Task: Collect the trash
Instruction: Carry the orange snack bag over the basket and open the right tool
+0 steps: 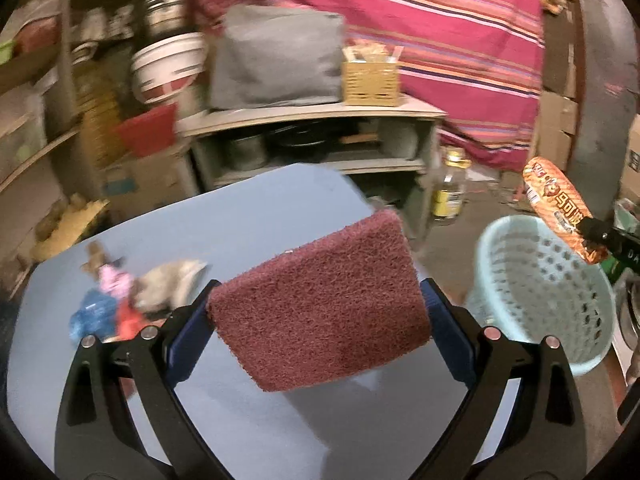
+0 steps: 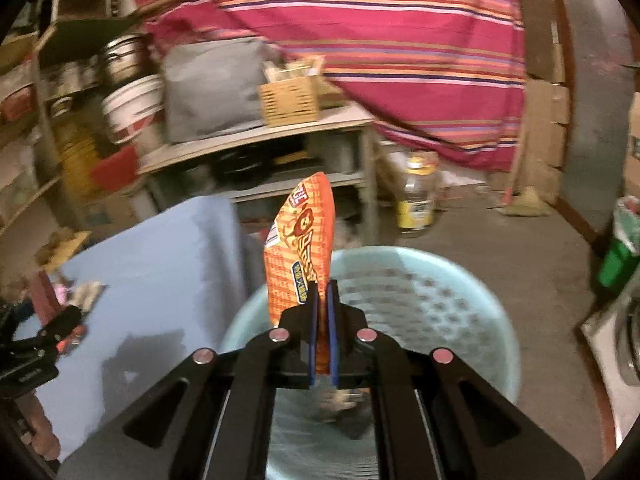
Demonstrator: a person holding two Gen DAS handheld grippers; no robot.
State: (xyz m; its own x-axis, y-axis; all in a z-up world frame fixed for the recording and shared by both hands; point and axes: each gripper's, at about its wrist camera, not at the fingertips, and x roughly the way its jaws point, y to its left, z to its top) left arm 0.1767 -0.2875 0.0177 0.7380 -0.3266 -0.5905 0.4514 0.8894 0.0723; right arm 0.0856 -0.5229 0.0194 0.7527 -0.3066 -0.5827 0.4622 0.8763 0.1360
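Observation:
My left gripper is shut on a maroon scouring pad, its jaws spread wide on the pad's two edges, above the blue table. To its left on the table lies a pile of trash: blue, pink and red wrappers and a grey crumpled piece. My right gripper is shut on an orange snack packet, which stands up from the pads over the pale blue perforated basket. In the left wrist view the packet hangs above the basket.
The basket stands on the floor by the table's right side. Behind are a grey shelf unit with a grey bag and a woven box, a yellow-labelled bottle, a striped cloth and cardboard boxes.

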